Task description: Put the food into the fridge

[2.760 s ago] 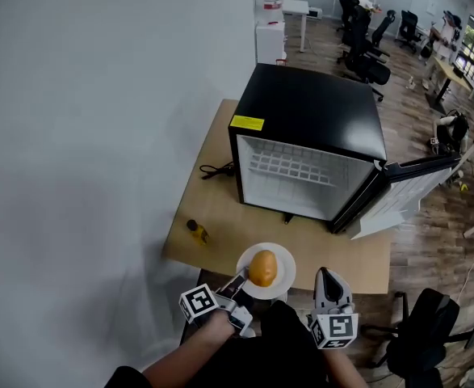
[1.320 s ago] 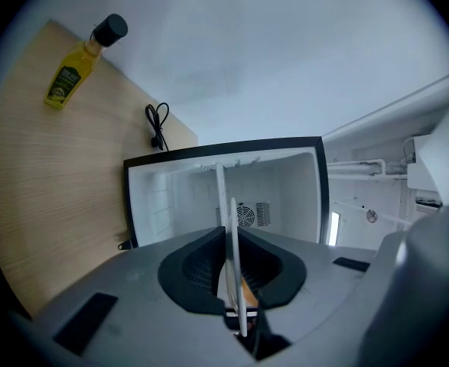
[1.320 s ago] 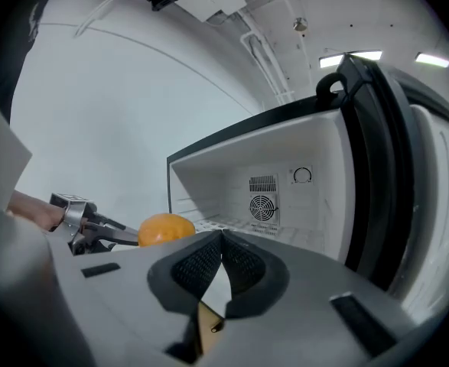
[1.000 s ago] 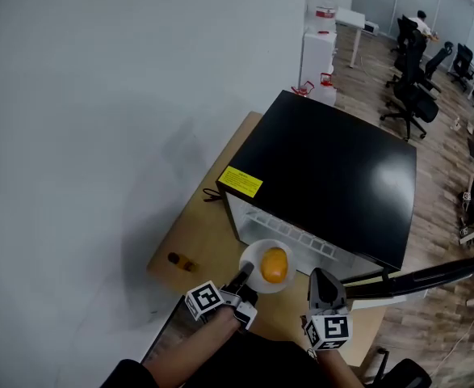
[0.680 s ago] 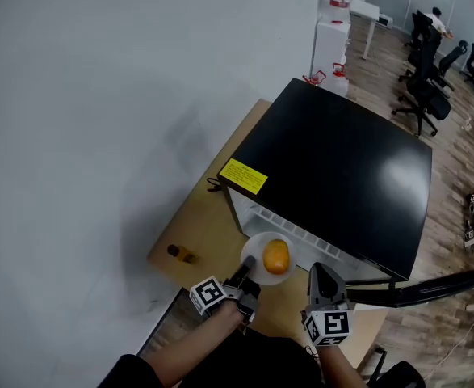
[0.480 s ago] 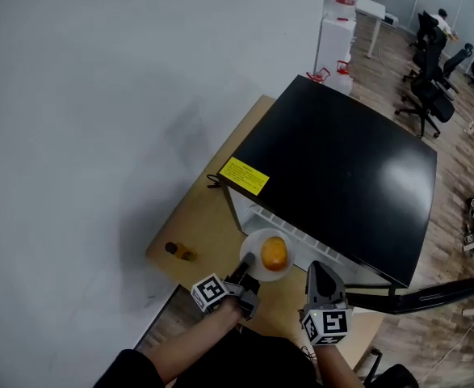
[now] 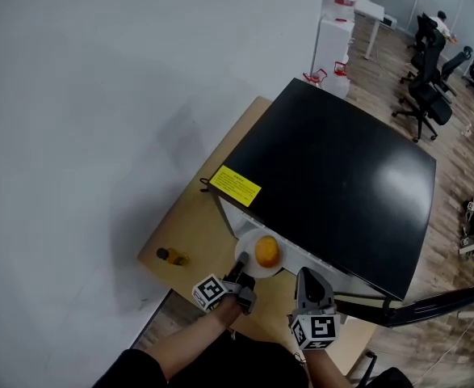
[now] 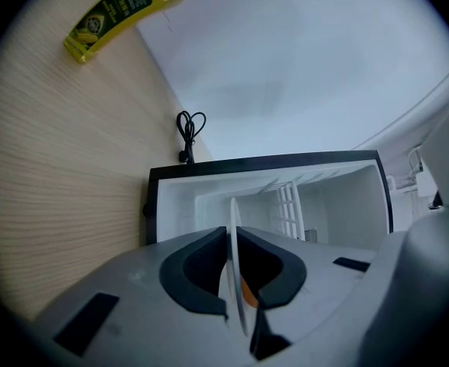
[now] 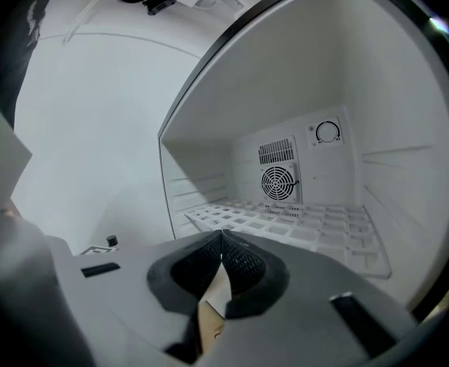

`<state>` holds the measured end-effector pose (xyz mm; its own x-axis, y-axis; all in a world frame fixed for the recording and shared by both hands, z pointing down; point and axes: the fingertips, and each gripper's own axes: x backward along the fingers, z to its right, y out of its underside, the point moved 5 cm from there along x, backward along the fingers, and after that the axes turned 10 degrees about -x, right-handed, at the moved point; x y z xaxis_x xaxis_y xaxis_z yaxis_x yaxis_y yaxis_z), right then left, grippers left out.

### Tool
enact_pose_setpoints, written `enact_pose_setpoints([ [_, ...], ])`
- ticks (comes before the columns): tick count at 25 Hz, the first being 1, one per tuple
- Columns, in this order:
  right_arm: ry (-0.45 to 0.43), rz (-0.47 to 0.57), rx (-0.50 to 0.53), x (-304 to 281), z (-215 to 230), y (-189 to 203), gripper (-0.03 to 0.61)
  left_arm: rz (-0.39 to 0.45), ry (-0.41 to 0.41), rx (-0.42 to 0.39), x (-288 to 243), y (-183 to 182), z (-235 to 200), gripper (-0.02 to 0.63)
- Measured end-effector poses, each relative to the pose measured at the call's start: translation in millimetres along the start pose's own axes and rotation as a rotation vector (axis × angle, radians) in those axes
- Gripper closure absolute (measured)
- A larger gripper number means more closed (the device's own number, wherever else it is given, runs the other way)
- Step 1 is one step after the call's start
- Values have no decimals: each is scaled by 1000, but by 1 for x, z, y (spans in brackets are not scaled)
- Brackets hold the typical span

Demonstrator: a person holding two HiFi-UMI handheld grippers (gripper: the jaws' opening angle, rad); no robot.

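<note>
Bright, even indoor light in all views. Soft glare on top of the black fridge [image 7: 346, 164]; a faint grey shadow on the wall [image 7: 99, 95] beside it. Strongly bent at the edges, with dark rounded corners in both gripper views. Sharp far off, blurred close to lens.
</note>
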<state>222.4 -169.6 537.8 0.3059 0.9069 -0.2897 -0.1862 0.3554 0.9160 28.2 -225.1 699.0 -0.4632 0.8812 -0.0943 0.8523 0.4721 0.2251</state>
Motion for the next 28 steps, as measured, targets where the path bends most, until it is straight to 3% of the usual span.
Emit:
enact_pose_setpoints([
  [7, 24, -12, -46, -4, 14, 8, 518, 39, -21, -10, -16, 0, -32, 584],
  [28, 10, -106, -19, 1, -4, 35, 518, -59, 21, -65, -74, 16, -58, 584],
])
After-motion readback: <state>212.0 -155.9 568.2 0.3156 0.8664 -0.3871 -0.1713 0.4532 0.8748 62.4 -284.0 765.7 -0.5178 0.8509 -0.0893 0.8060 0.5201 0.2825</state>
